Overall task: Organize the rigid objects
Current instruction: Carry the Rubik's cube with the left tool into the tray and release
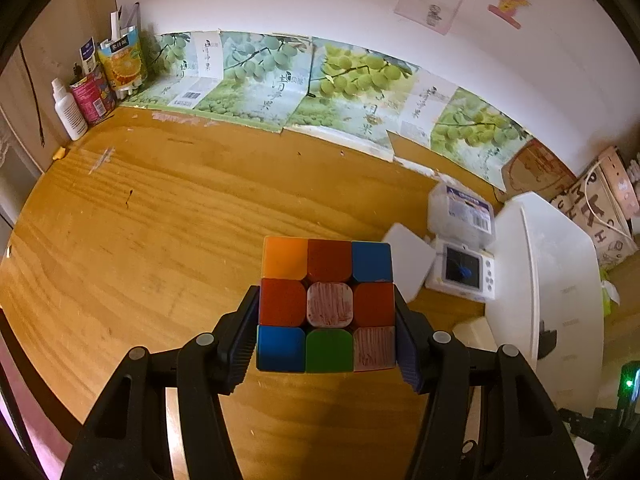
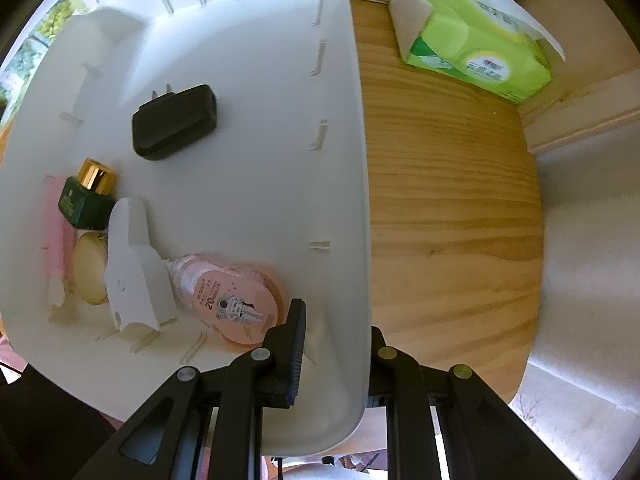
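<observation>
A colourful puzzle cube point(image 1: 326, 306) is held above the wooden table point(image 1: 160, 220), with my left gripper point(image 1: 326, 344) shut on its two sides. At the right stands a white plastic basket point(image 1: 552, 280). My right gripper point(image 2: 336, 344) is shut on the basket's side wall point(image 2: 352, 160), one finger inside and the other outside, mostly hidden by the wall. In the basket lie a black charger point(image 2: 174, 122), a green bottle with a gold cap point(image 2: 86, 200), a pink bottle point(image 2: 236, 300), a white plastic piece point(image 2: 134, 268) and a pale round item point(image 2: 90, 272).
Next to the basket lie a small white device with a screen point(image 1: 464, 272), a clear lidded box point(image 1: 460, 210) and a white flat piece point(image 1: 410, 258). A white bottle point(image 1: 70, 110), a can point(image 1: 92, 96) and a juice carton point(image 1: 122, 60) stand at the far left. A green tissue box point(image 2: 476, 36) sits near the table's edge.
</observation>
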Motion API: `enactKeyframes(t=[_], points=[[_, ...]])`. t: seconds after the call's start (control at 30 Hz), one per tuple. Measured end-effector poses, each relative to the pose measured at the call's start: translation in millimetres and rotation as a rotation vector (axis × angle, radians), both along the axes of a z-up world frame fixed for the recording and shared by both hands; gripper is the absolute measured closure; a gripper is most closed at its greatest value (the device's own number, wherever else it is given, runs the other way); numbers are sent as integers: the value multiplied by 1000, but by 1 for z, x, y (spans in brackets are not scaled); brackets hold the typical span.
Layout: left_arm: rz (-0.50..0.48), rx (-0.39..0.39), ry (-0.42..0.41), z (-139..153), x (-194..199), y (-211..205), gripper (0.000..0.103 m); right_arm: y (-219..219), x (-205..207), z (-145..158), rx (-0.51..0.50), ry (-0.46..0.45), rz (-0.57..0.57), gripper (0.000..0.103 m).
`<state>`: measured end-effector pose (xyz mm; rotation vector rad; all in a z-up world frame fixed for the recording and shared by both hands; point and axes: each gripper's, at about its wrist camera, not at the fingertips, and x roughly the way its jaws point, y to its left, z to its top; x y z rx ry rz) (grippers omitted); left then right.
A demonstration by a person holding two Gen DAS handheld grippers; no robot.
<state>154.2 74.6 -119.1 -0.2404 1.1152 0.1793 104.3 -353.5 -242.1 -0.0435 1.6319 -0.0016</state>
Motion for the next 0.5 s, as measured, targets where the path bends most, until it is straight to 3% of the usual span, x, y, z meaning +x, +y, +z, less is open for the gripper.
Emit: enactKeyframes(t=[0.5], points=[[-79,0,1,15,-38,-75,40,-6,2,-1,80,-37,99,85]])
